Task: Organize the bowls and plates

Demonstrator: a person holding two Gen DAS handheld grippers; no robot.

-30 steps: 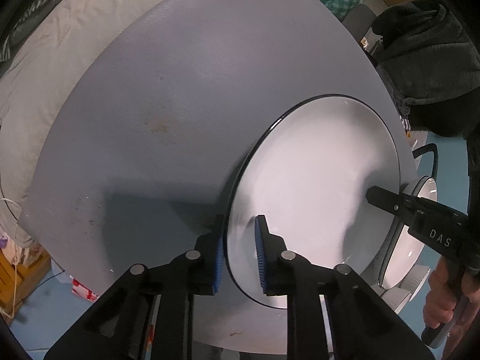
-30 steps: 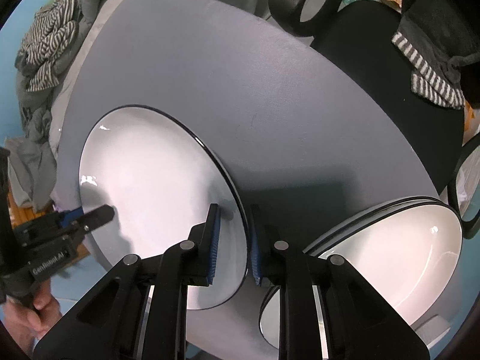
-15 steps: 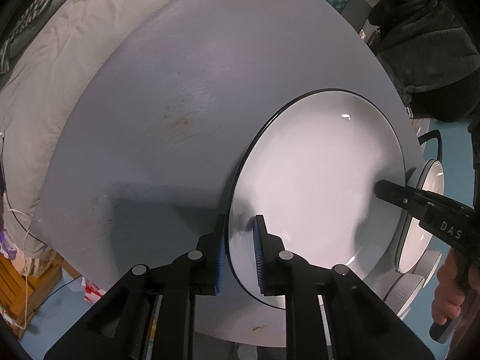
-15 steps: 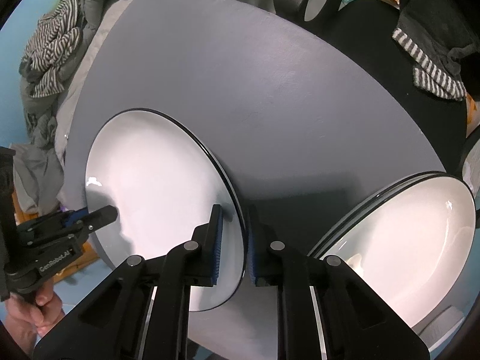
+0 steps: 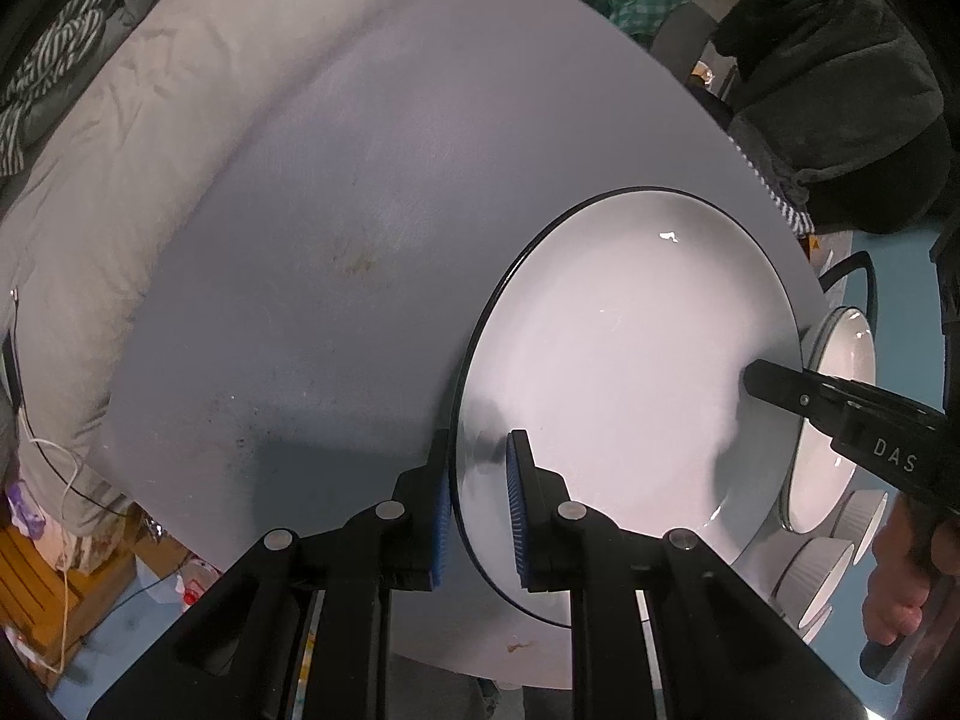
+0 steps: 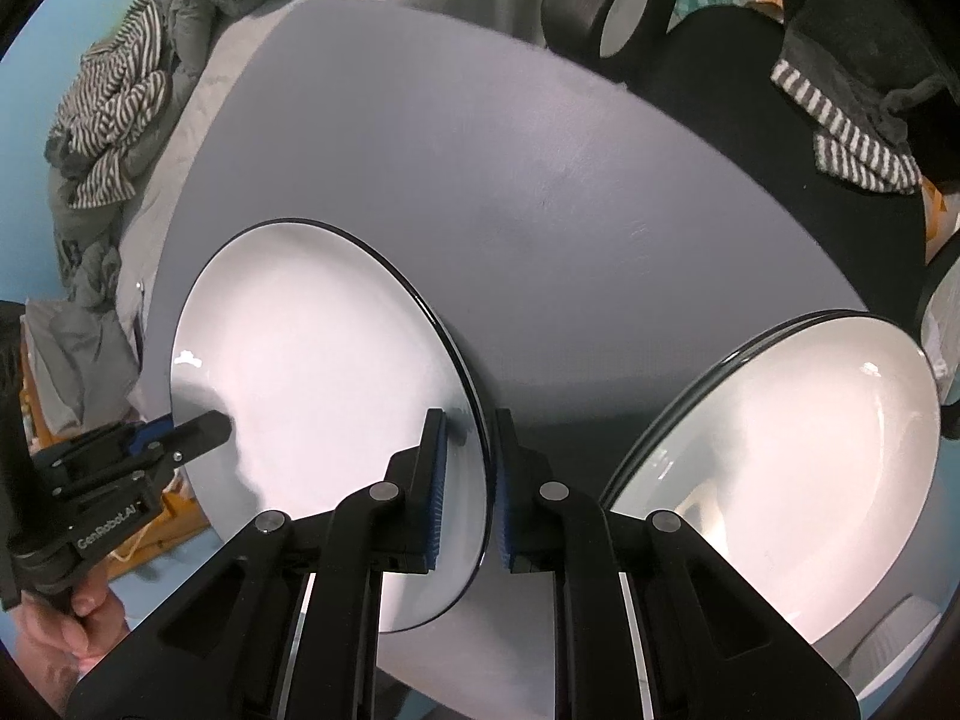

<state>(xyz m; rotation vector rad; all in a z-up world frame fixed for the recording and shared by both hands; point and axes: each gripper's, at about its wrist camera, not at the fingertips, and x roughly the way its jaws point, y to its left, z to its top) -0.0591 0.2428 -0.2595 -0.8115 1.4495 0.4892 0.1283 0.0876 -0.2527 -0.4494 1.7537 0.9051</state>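
Note:
A large white plate with a black rim [image 5: 630, 372] is held between both grippers above the round grey table [image 5: 360, 210]. My left gripper [image 5: 477, 510] is shut on the plate's left edge, one pad on each face. My right gripper [image 6: 468, 480] is shut on the opposite edge of the same plate [image 6: 312, 372]. The right gripper also shows in the left wrist view [image 5: 840, 414], and the left gripper shows in the right wrist view [image 6: 150, 450]. A stack of like plates [image 6: 798, 468] lies to the right on the table.
Small ribbed white bowls [image 5: 828, 564] sit past the plate at the table's right edge. A grey duvet [image 5: 120, 150] and striped clothes [image 6: 114, 114] lie beyond the table. A black chair [image 6: 750, 120] with dark clothing stands at the far right.
Both grippers have risen a little with the plate still held between them; the table looks farther away and more of the plate stack and bowls shows.

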